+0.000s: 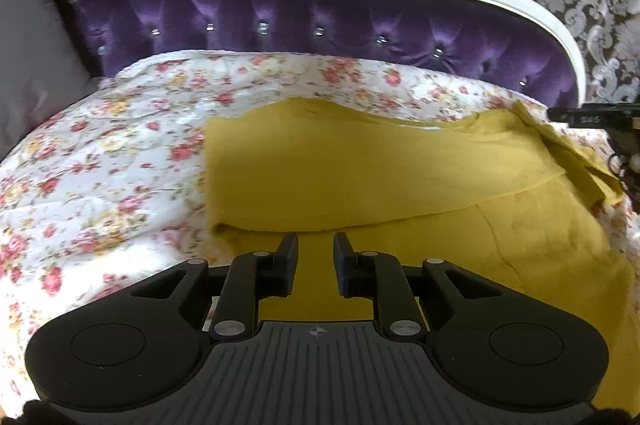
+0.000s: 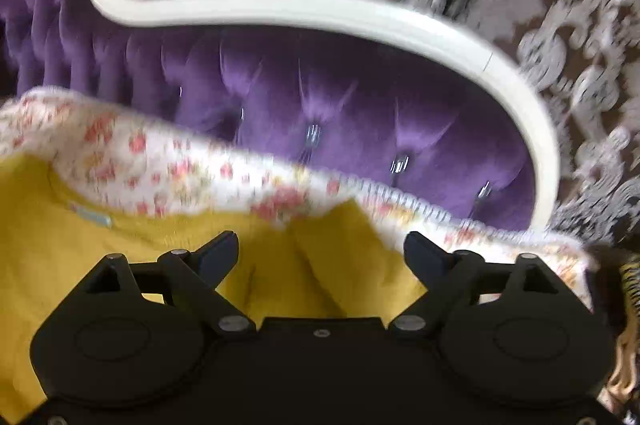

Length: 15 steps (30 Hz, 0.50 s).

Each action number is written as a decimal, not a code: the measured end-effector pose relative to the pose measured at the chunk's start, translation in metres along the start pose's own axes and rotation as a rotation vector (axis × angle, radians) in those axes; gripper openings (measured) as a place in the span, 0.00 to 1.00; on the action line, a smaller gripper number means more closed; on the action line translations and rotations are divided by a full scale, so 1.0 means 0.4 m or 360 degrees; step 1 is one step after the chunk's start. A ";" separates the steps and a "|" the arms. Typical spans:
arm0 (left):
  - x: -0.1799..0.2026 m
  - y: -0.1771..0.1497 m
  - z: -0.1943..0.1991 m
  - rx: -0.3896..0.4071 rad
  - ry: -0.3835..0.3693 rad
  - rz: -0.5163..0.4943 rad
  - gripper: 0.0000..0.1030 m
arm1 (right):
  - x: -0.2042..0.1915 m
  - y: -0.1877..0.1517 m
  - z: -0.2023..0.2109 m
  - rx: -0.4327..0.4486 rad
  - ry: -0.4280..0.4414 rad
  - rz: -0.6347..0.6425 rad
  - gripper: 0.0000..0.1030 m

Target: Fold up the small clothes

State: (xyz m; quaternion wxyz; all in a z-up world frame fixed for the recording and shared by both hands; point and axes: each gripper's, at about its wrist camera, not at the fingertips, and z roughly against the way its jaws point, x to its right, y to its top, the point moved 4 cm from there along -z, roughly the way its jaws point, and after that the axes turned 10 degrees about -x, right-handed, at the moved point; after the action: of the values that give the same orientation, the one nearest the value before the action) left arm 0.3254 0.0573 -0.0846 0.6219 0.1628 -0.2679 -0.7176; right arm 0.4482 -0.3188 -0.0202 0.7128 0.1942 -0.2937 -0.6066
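Your yellow garment (image 1: 360, 177) shows one fold at frame centre, more remain; left gripper (image 1: 316, 245) slightly parted, right gripper (image 2: 320, 245) wide, both empty.

Floral bedspread (image 1: 100, 153) bare left of the yellow garment (image 1: 360, 169): open approach. Purple tufted headboard (image 1: 280, 21) walls the far edge; grey cushion (image 1: 28, 37) blocks far-left corner.
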 end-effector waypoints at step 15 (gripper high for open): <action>0.078 0.020 -0.044 -0.0050 -0.0044 -0.0114 0.18 | -0.011 0.002 -0.160 -0.0141 0.0005 0.0044 0.37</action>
State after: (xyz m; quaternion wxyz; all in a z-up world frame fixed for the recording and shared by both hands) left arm 0.3364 0.0230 -0.0911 0.5945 0.1524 -0.2591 -0.7458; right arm 0.4902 -0.3194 -0.0687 0.7295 0.1594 -0.2682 -0.6086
